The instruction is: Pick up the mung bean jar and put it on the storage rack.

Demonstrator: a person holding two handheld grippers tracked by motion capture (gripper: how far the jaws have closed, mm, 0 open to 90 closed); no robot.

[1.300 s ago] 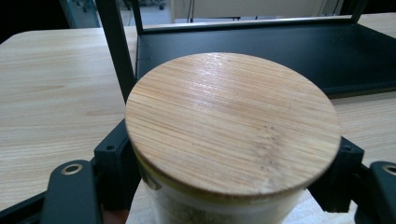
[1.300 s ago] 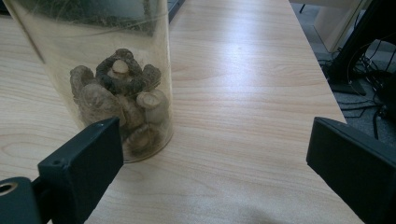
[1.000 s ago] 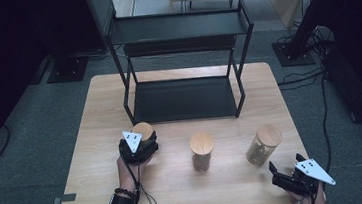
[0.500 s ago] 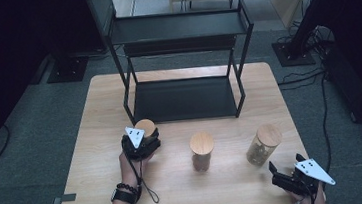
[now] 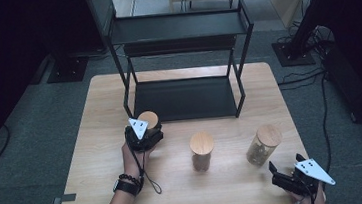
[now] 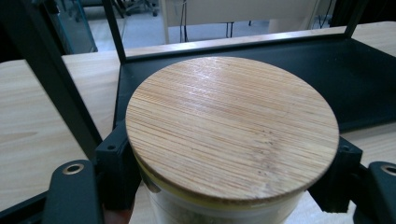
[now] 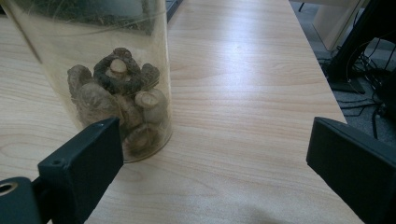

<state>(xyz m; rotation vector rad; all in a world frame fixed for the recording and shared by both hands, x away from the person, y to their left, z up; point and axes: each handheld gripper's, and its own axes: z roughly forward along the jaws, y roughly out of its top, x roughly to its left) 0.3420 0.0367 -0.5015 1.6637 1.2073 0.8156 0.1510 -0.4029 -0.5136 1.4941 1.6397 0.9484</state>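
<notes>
My left gripper point(image 5: 147, 130) is shut on a glass jar with a round bamboo lid point(image 5: 148, 119) point(image 6: 232, 126), just in front of the black rack's point(image 5: 184, 97) lower shelf. In the left gripper view the black jaws clamp the jar right under the lid on both sides. A second bamboo-lidded jar point(image 5: 202, 151) stands mid-table. A third jar point(image 5: 263, 145) point(image 7: 103, 74), holding dried mushrooms, stands to its right. My right gripper point(image 5: 282, 173) point(image 7: 212, 172) rests open near the table's front right corner, the mushroom jar just beyond its left jaw.
The two-tier black metal rack stands at the back of the wooden table point(image 5: 95, 115), its posts point(image 6: 51, 79) close to the held jar. Cables point(image 5: 312, 77) and dark stands point(image 5: 292, 51) lie on the floor to the right.
My left hand has carried its jar up and toward the rack's lower shelf. The right gripper has stayed where it was.
</notes>
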